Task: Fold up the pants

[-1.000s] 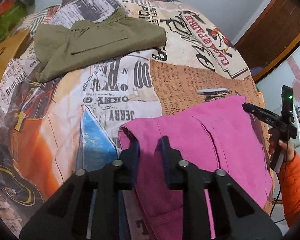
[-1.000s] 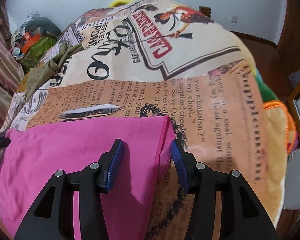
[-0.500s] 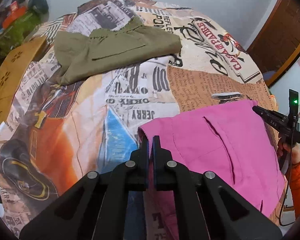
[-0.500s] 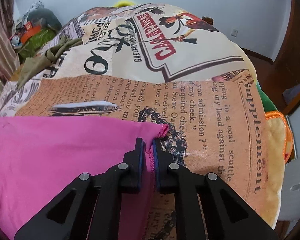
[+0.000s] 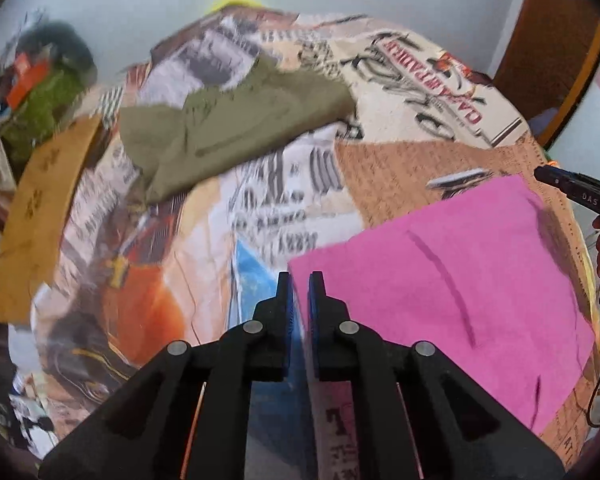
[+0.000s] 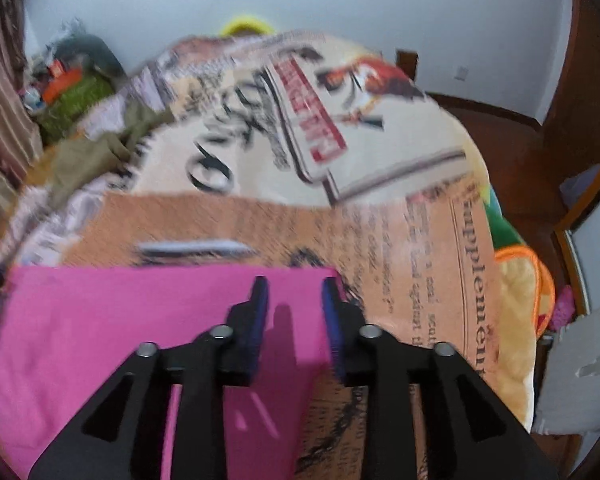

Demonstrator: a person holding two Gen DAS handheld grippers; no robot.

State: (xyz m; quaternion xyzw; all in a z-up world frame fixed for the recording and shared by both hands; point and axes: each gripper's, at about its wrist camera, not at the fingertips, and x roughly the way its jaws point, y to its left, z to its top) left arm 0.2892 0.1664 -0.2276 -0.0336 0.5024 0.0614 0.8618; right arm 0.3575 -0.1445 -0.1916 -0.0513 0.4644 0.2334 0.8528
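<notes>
The pink pants [image 5: 452, 280] lie flat and smooth on the printed bedspread [image 5: 300, 184], folded into a rectangle. My left gripper [image 5: 299, 280] hovers at their near left corner with its jaws a narrow gap apart and nothing between them. My right gripper [image 6: 293, 292] is open above the right edge of the pink pants [image 6: 120, 340], holding nothing. The right gripper also shows in the left wrist view [image 5: 572, 192] at the far right edge of the pants. Both views are blurred by motion.
Olive-green pants [image 5: 228, 128] lie folded at the far left of the bed. A tan cardboard panel [image 5: 40, 216] leans at the bed's left edge. Clutter [image 5: 40, 88] sits by the wall. An orange and yellow cushion [image 6: 516, 280] lies at the bed's right edge.
Both grippers, shut on the pink pants' corners half a second ago, have let go and lifted back. The pants now lie flat. The right jaws have opened wide, the left only slightly.
</notes>
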